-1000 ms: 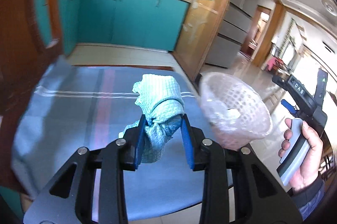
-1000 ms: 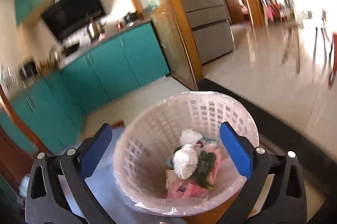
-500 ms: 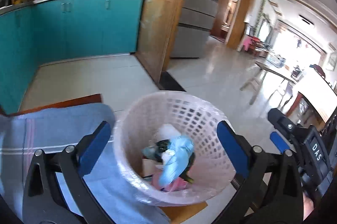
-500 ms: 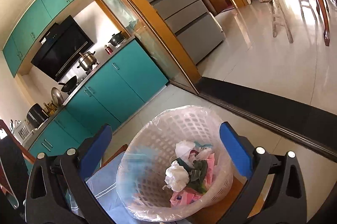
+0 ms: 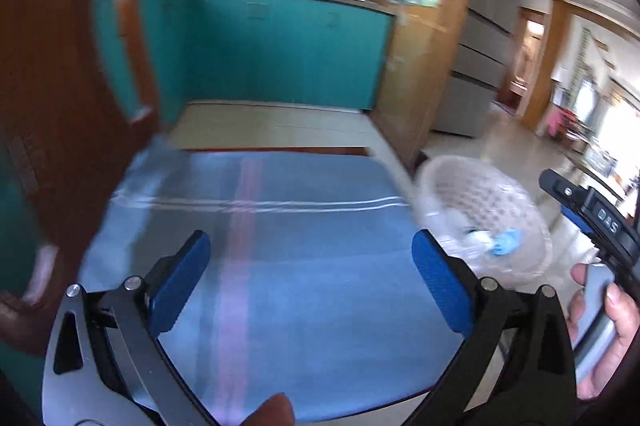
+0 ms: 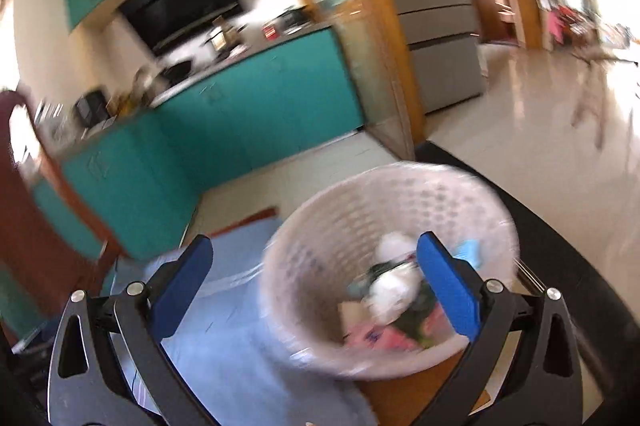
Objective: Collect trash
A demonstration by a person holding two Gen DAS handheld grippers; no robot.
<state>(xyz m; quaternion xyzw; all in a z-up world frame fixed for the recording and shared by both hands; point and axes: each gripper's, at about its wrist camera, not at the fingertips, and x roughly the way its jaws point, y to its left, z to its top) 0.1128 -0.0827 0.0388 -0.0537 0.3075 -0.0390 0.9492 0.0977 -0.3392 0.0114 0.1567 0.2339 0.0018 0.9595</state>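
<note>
My left gripper [image 5: 310,246] is open above the blue tablecloth [image 5: 320,185], with nothing between its fingers. The white mesh basket [image 5: 480,218] with a plastic liner stands at the table's right edge. A light blue cloth [image 5: 508,240] lies inside it. In the right wrist view the basket [image 6: 392,209] holds the blue cloth [image 6: 468,250], white crumpled paper [image 6: 394,290] and pink wrappers [image 6: 380,338]. My right gripper [image 6: 314,246] is open just in front of the basket, its right finger overlapping the rim. Both views are motion-blurred.
A dark wooden chair back [image 5: 60,105] rises at the table's left. Teal cabinets [image 5: 280,53] line the far wall, with a grey fridge [image 5: 476,65] to the right. A hand [image 5: 600,310] holds the right gripper's handle beside the basket. A black floor mat [image 6: 560,246] lies behind the basket.
The left gripper, shut on the blue-green cloth a second ago, opened over the basket and left the cloth inside, then swung back left over the tablecloth. The right gripper shifted left of the basket.
</note>
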